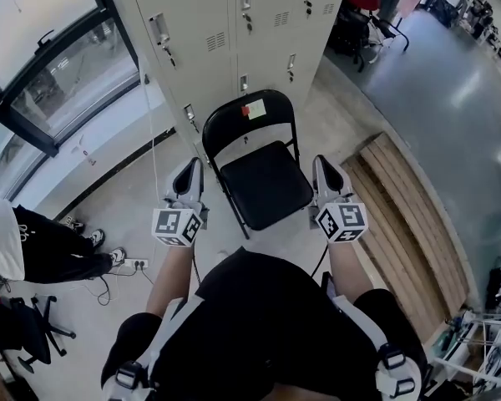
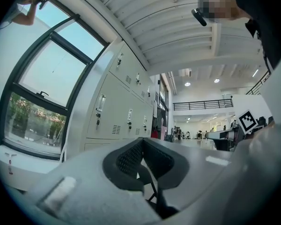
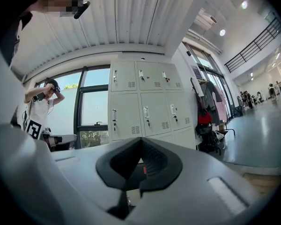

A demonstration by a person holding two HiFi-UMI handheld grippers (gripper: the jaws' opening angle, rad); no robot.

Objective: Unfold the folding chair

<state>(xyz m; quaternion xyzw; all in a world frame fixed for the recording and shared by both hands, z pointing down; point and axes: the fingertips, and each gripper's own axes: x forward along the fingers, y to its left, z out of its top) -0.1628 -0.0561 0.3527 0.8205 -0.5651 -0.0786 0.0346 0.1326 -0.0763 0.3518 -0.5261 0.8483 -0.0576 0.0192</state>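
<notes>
The chair [image 1: 263,182] stands open just near of the lockers [image 1: 209,23]. The window wall [image 1: 50,65] closes the left and stacked planks [image 1: 409,215] lie right; bare floor opens far right. The chair is black, with its seat flat and its back upright. Its back carries a pale and a red sticker [image 1: 254,109], the print too small to read. The left gripper [image 1: 190,174] and the right gripper [image 1: 326,172] flank the seat, jaws pressed together and empty.

The pale floor [image 1: 125,203] carries a black folding chair [image 1: 265,182], which stands open on its legs just in front of grey lockers [image 1: 225,32]. Wooden boards [image 1: 405,215] lie to the chair's right. A white power strip [image 1: 136,264] with cables lies to its left.
</notes>
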